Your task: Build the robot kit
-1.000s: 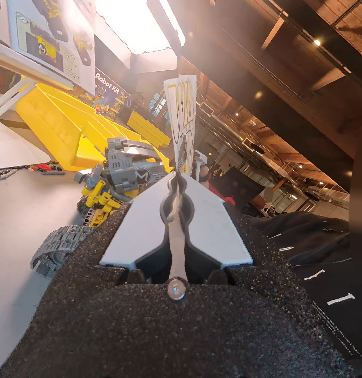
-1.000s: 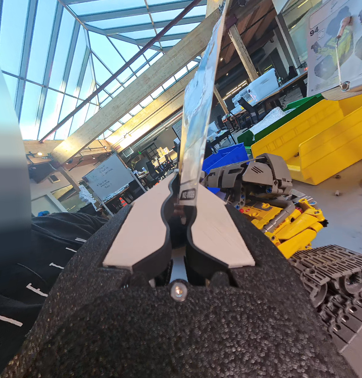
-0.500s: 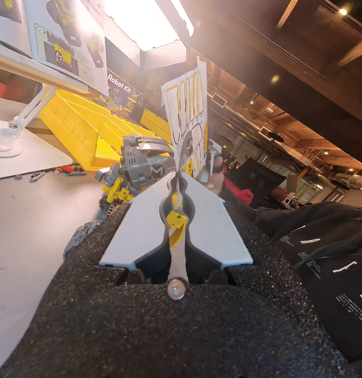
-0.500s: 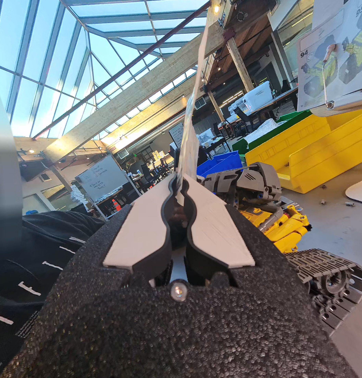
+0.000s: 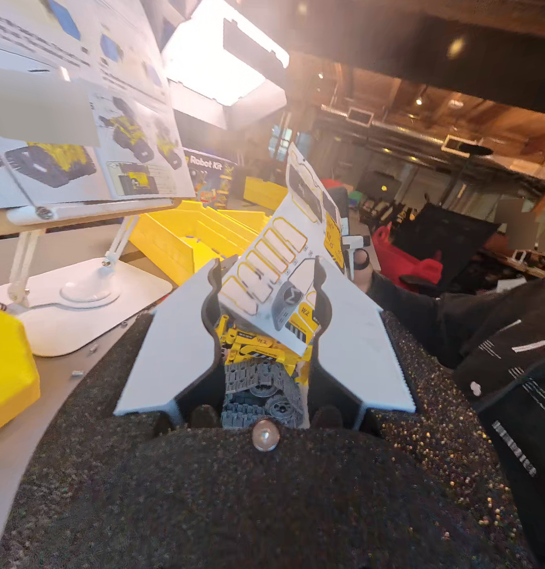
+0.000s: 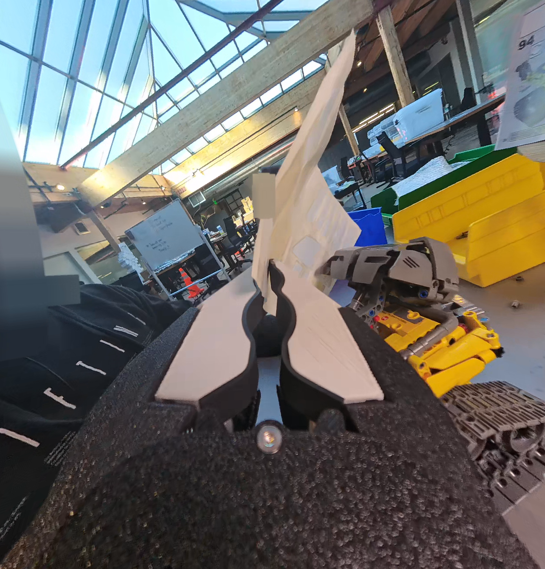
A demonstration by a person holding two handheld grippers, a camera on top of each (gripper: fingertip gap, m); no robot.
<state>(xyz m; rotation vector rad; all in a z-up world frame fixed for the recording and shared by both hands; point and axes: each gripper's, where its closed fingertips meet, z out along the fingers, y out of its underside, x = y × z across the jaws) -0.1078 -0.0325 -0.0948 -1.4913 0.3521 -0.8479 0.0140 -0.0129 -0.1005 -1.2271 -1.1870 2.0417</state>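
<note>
Since half a second ago the left gripper [image 5: 266, 271] has been opened wide and the white sticker sheet with yellow-outlined decals [image 5: 277, 264] has been let go by it; the sheet is now seen tilted, leaning across the gap between the spread jaws, its lower corner over the model. The grey tabletop [image 5: 6, 455] is seen stretching under everything. At the back, long yellow plastic bins [image 6: 480, 221] are lined up on it, with a green bin [image 6: 385, 197] and a blue bin [image 6: 369, 224] just beside them. An open instruction booklet on a white stand [image 5: 89, 129] is seen at the left, above the table, its round white base [image 5: 89, 289] resting on a white plate. The yellow and grey brick-built tracked vehicle model [image 6: 419, 323] is seen standing on the table just right of the right gripper, its grey tread [image 6: 496, 431] nearest the camera; in the left wrist view the same model [image 5: 259, 363] is framed between the open fingers. The right gripper [image 6: 269, 271] is seen pinched narrow on the plain back of the sticker sheet [image 6: 308, 197], which is held upright by its lower edge. A black sleeve with white markings [image 5: 496, 354] is seen at the right of the left wrist view.
</note>
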